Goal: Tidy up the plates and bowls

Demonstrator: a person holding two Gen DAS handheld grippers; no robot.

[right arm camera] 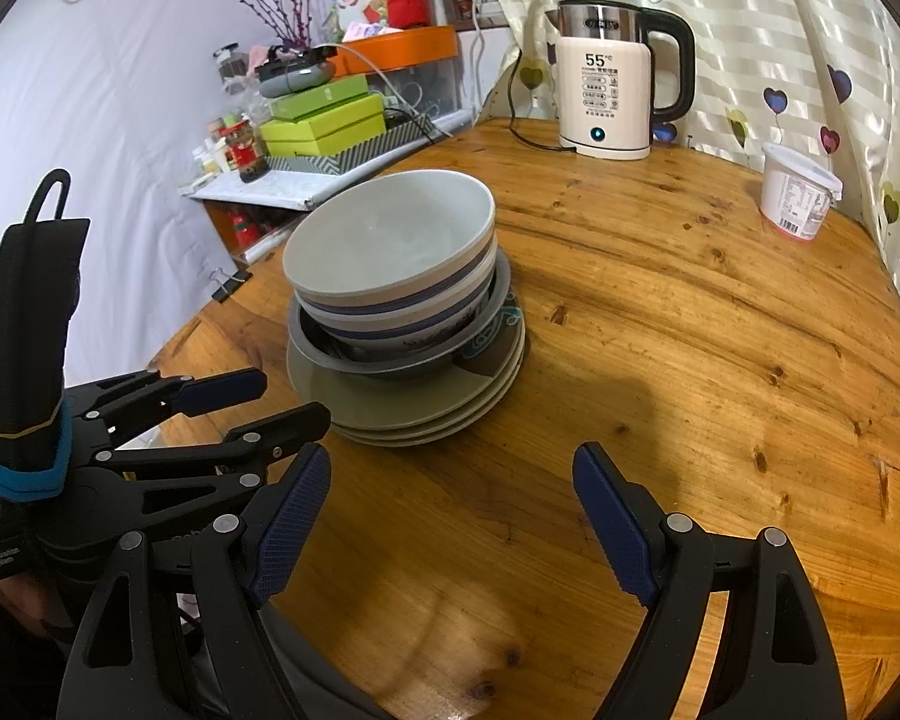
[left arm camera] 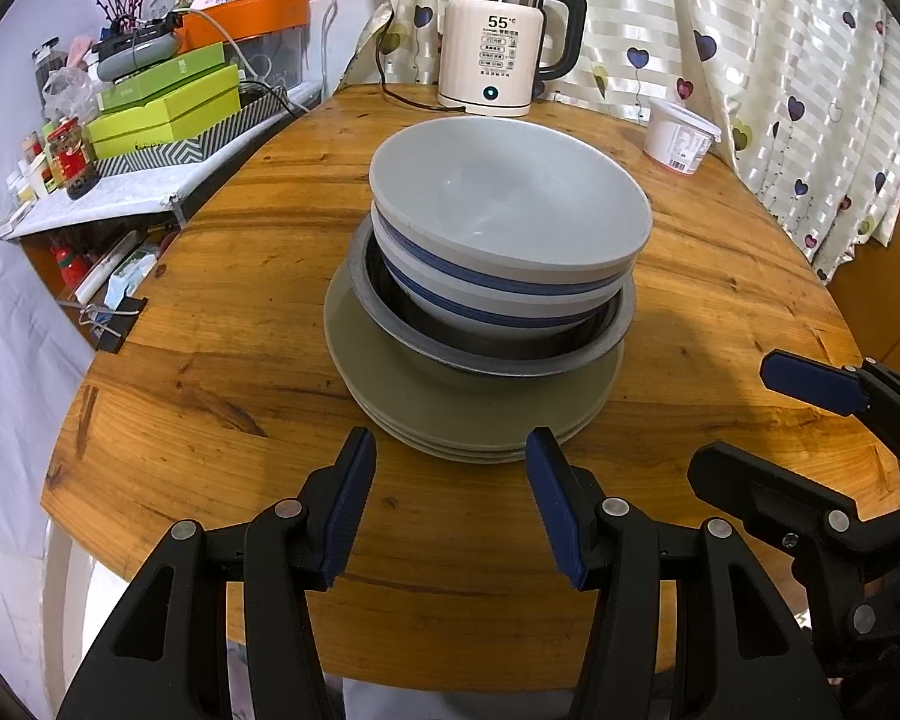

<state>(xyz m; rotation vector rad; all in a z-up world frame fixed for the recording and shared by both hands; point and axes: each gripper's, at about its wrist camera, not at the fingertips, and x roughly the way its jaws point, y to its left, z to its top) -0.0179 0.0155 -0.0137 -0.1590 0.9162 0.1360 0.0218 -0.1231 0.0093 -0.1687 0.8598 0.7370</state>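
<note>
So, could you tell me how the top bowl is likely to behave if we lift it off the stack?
The top bowl looks stiff and glazed, so its smooth rim may slip between the pads. It sits tilted in the striped bowl, so it will probably rock when touched. It appears ceramic, likely fragile if dropped.

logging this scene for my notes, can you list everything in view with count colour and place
bowls: two, pale grey with blue bands, nested on top of the stack
metal basin: one, grey, under the bowls
plates: about three, grey-green, bottom of the stack, mid table
table: one, round, wood
kettle: one, cream and steel, back of table
tub: one, white, back right by the curtain
green boxes: stacked, on the side shelf at left
left gripper: open, empty, before the stack
right gripper: open, empty, right of the stack
</note>
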